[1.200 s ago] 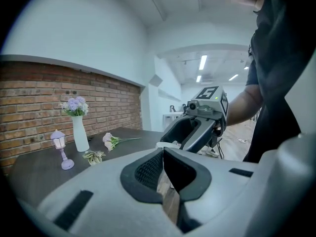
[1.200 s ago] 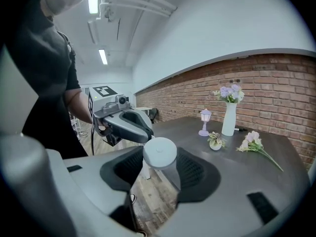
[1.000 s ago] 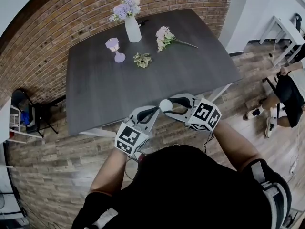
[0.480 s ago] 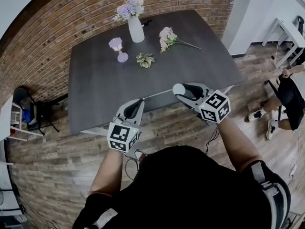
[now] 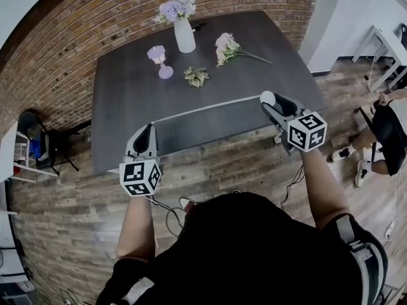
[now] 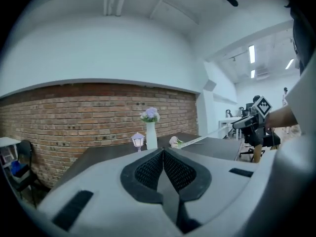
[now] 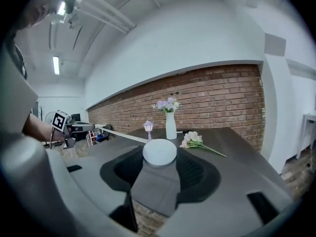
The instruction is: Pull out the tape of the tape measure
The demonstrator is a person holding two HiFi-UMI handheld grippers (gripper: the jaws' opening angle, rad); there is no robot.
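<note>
The tape measure's round white case [image 5: 268, 97] sits between the pads of my right gripper [image 5: 271, 101], which is shut on it over the table's near right edge. In the right gripper view the case [image 7: 159, 152] fills the gap between the jaws. The pale tape [image 5: 206, 108] runs taut leftward from the case to my left gripper [image 5: 149, 128], whose jaws are pressed together on the tape's end. In the left gripper view the tape [image 6: 207, 137] stretches away to the right gripper [image 6: 249, 124]. The tape's tip itself is hidden between the pads.
On the dark table [image 5: 127, 94] stand a white vase of purple flowers [image 5: 184, 33], a small lilac lantern [image 5: 159, 59], a leafy sprig [image 5: 196, 76] and a laid-down bouquet [image 5: 226, 46]. A brick wall runs behind. A person [image 5: 388, 119] sits at the right.
The two grippers have moved apart, left one leftward and right one rightward. The tape has drawn out from a short stub to a long span across the table's front.
</note>
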